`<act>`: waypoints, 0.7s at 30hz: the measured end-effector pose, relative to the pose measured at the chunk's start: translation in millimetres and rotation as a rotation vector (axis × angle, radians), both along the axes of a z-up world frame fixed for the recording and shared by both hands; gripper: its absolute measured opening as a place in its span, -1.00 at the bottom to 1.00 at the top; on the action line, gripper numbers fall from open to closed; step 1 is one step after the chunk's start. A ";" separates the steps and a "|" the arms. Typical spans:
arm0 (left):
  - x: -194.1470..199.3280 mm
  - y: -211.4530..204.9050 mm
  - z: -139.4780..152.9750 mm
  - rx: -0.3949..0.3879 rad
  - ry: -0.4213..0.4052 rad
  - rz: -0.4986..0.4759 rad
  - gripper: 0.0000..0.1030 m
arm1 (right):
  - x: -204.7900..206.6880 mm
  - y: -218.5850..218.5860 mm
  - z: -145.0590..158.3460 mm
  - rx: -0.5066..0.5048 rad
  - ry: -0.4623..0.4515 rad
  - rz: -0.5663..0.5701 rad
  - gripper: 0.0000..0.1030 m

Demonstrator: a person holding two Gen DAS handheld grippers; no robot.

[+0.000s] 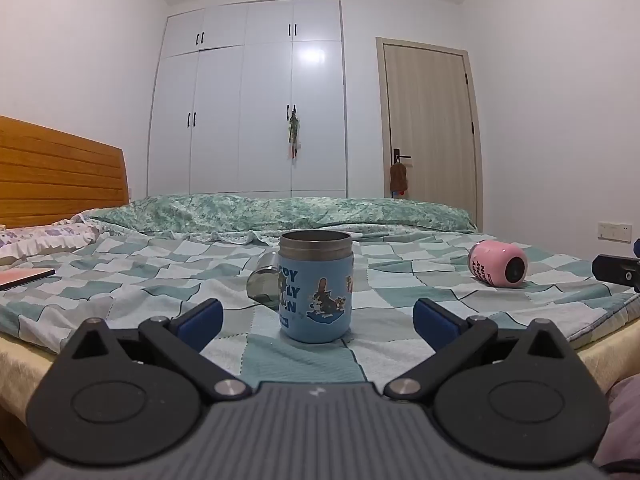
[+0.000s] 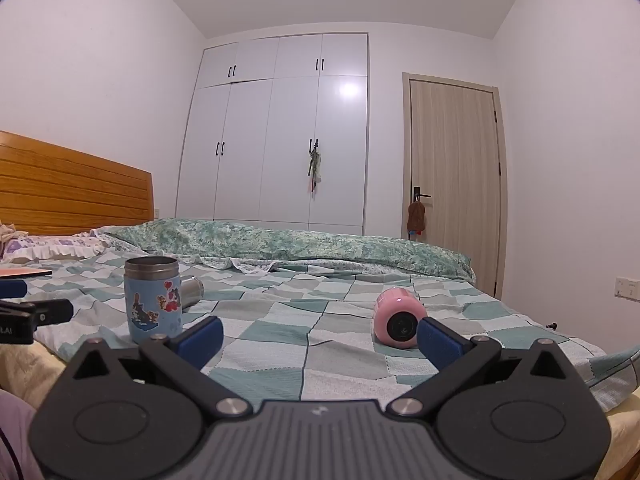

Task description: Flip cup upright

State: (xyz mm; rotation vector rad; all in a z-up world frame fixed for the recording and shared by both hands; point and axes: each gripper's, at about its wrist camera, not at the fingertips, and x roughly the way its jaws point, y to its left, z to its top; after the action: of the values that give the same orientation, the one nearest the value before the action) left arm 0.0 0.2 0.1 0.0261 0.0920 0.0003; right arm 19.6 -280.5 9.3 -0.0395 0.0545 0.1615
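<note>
Both the left hand-held gripper point(image 1: 316, 318) and right hand-held gripper point(image 2: 320, 338) gape empty; the blue cartoon-printed steel cup point(image 1: 316, 286) stands upright mid-frame, the pink cylindrical cup point(image 2: 398, 318) lies sideways on the checkered bed point(image 2: 280, 320).

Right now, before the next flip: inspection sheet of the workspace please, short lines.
Surface: bed with a checked green and white cover, wrinkled.
Job's things: blue cup upright, mouth up; pink cup on its side, base toward the right camera.
Clutter: steel and glass bottle lying behind the blue cup; flat pink book at the left edge; pillow; rolled quilt.
Grippers: left gripper open, facing the blue cup, apart from it; right gripper open, empty, pink cup near its right finger.
Cables: nothing seen.
Surroundings: white wardrobe, closed door, wooden headboard.
</note>
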 end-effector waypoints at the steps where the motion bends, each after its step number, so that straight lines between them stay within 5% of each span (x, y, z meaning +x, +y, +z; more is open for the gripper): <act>1: -0.2 0.1 0.0 0.000 0.000 0.000 1.00 | 0.0 0.0 0.0 -0.001 -0.001 0.000 1.00; 21: -0.8 0.6 -0.2 -0.001 0.000 -0.002 1.00 | 0.0 0.3 0.0 -0.003 0.002 0.000 1.00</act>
State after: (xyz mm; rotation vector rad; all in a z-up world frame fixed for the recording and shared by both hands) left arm -0.8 0.9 -0.1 0.0251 0.0921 -0.0015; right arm 19.6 -280.2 9.3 -0.0424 0.0565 0.1614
